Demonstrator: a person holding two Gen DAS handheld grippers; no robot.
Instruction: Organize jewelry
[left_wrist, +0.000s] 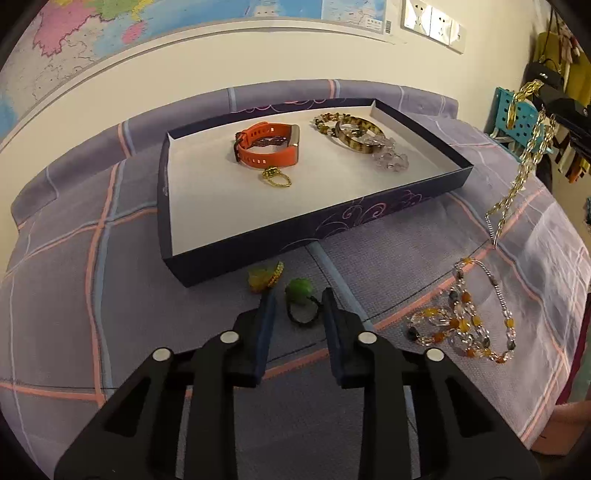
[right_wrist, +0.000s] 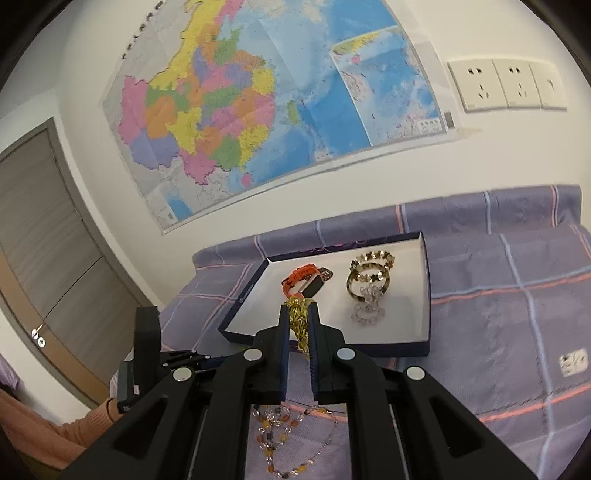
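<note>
A dark blue tray (left_wrist: 369, 218) with a white floor holds an orange watch (left_wrist: 267, 146), a small gold ring (left_wrist: 277, 179), a tortoiseshell bangle (left_wrist: 360, 134) and clear bead bracelets (left_wrist: 393, 158). My left gripper (left_wrist: 299, 295) is open low over the bed, its fingers on either side of a green ring (left_wrist: 298, 291). A yellow ring (left_wrist: 264, 278) lies just left of it. My right gripper (right_wrist: 298, 314) is shut on a gold chain necklace (right_wrist: 299, 325), which hangs in the air at the right of the left wrist view (left_wrist: 524, 166). A beaded necklace (left_wrist: 465, 325) lies on the bed.
The tray (right_wrist: 424, 295) sits on a purple checked bedspread (left_wrist: 92, 295) against a wall with a map (right_wrist: 258, 110) and sockets (right_wrist: 509, 85). A door (right_wrist: 44, 240) stands at the left. A teal rack (left_wrist: 513, 114) and hanging bags are at the right.
</note>
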